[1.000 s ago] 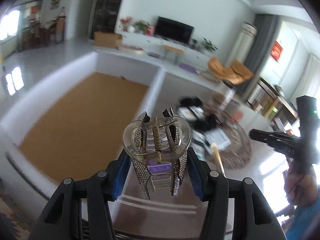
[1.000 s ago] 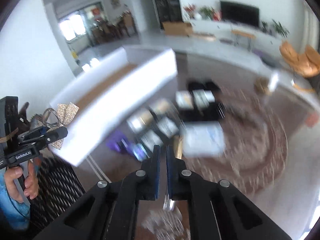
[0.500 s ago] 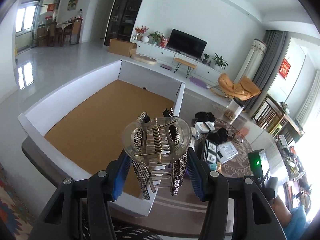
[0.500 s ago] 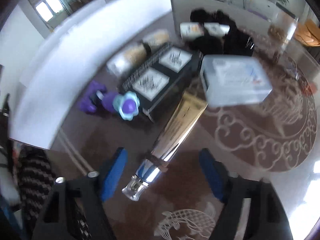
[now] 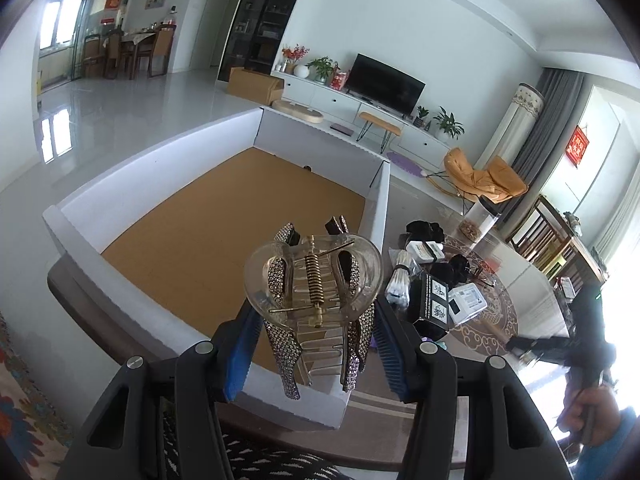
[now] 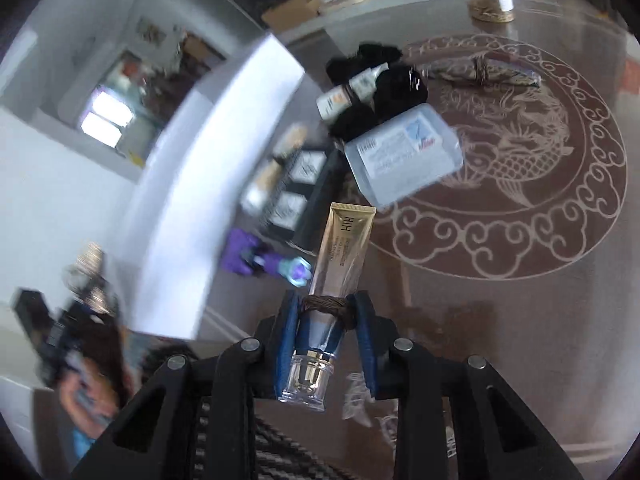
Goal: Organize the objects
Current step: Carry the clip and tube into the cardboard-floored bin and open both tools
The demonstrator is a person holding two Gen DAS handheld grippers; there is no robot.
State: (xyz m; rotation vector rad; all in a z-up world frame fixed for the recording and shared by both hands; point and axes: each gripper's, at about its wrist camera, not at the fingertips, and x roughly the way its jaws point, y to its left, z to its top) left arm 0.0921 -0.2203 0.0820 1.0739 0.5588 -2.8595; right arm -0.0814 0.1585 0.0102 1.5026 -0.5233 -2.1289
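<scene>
A brown table (image 6: 520, 320) with a pale dragon medallion spreads ahead of the right gripper. A large white box (image 5: 120, 292) with a cork-brown floor lies ahead of and below the left gripper (image 5: 314, 344), open at the top. A clear plastic case (image 6: 404, 156) with a printed label sits beyond the right gripper (image 6: 326, 332), a black box (image 6: 308, 196) to its left. The right gripper's blue pads are closed partway on a gold cosmetic tube (image 6: 340, 264), gripping near its clear cap, the tube pointing away. The left gripper's pads press the sides of a clear hair claw clip (image 5: 314, 280) set with rhinestones, held above the white box's near wall. A small purple toy (image 6: 264, 262) lies just left of the tube.
</scene>
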